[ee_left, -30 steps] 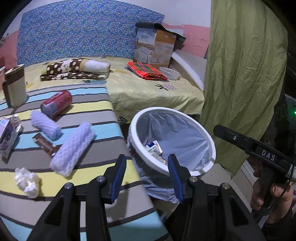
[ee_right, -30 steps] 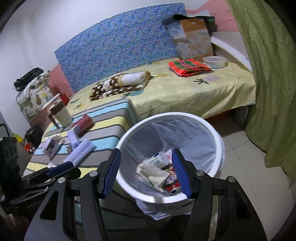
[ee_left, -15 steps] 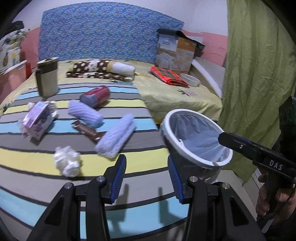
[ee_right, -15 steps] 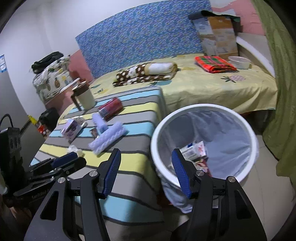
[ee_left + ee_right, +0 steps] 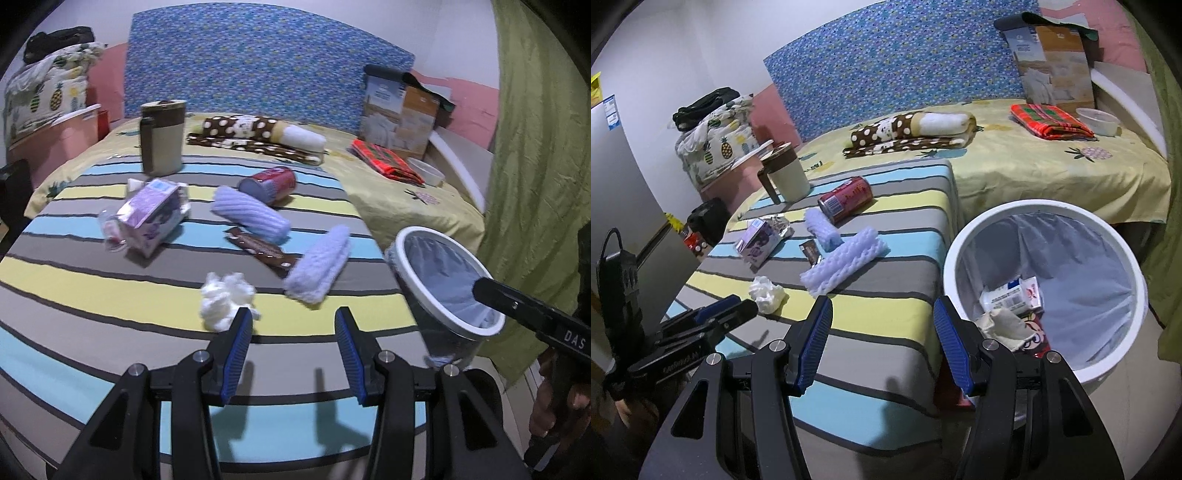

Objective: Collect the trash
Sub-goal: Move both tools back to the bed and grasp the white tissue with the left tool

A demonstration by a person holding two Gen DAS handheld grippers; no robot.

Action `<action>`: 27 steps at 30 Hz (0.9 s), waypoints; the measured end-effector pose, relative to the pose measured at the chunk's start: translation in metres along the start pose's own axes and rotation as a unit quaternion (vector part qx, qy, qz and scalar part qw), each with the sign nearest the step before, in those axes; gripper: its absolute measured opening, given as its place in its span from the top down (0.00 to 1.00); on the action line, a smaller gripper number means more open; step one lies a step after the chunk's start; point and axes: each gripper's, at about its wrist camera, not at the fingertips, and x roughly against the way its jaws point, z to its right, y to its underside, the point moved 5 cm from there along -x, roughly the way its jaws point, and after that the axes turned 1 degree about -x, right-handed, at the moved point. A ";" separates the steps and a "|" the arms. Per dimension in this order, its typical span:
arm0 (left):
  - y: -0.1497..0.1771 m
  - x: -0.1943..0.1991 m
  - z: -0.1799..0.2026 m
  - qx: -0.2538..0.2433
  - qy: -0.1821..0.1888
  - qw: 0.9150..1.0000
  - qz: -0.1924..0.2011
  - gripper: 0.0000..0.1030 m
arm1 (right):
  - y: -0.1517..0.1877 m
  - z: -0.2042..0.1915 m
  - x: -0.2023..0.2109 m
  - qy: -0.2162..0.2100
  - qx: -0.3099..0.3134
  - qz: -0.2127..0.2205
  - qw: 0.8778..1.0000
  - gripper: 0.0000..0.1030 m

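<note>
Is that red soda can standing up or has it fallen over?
Fallen over. The red can lies on its side on the striped cloth, one round end toward the camera, next to a purple foam sleeve.

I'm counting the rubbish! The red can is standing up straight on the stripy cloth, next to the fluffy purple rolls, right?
Not quite. The red can is lying on its side, not standing, as the right wrist view shows. It does rest on the stripy cloth beside the purple rolls.
</note>
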 end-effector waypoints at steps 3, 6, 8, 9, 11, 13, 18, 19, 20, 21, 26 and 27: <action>-0.001 -0.003 -0.011 0.011 -0.012 1.000 0.000 0.51 | 0.001 -0.003 -0.004 -0.004 0.001 -0.005 1.000 0.43; -0.001 -0.008 -0.022 0.020 -0.024 1.000 -0.002 0.48 | 0.001 -0.005 -0.007 -0.007 0.003 -0.009 1.000 0.43; 0.000 -0.011 -0.028 0.025 -0.033 0.999 -0.003 0.46 | 0.001 -0.007 -0.010 -0.008 0.002 -0.012 1.000 0.43; 0.000 -0.014 -0.032 0.027 -0.035 0.999 -0.005 0.45 | 0.001 -0.007 -0.011 -0.008 0.002 -0.014 1.000 0.43; 0.002 -0.020 -0.037 0.031 -0.038 0.999 -0.010 0.44 | 0.000 -0.008 -0.015 -0.009 0.003 -0.017 1.000 0.43; 0.002 -0.026 -0.041 0.035 -0.040 0.998 -0.016 0.44 | -0.001 -0.010 -0.019 -0.010 0.003 -0.020 1.000 0.43; 0.004 -0.044 -0.047 0.043 -0.047 0.998 -0.031 0.44 | -0.003 -0.015 -0.030 -0.014 0.004 -0.030 0.999 0.43; 0.005 -0.047 -0.048 0.043 -0.046 0.997 -0.034 0.46 | -0.003 -0.017 -0.033 -0.016 0.003 -0.032 0.999 0.43; 0.006 -0.049 -0.048 0.045 -0.043 0.997 -0.037 0.49 | -0.004 -0.017 -0.035 -0.017 0.003 -0.033 0.999 0.43; 0.007 -0.052 -0.048 0.045 -0.042 0.997 -0.040 0.57 | -0.005 -0.019 -0.038 -0.017 0.002 -0.035 0.999 0.43; 0.010 -0.052 -0.046 0.032 -0.050 0.998 -0.032 0.66 | -0.009 -0.025 -0.054 -0.026 -0.004 -0.043 0.999 0.43; 0.010 -0.052 -0.045 0.030 -0.051 0.998 -0.031 0.66 | -0.009 -0.027 -0.057 -0.029 -0.005 -0.045 0.999 0.43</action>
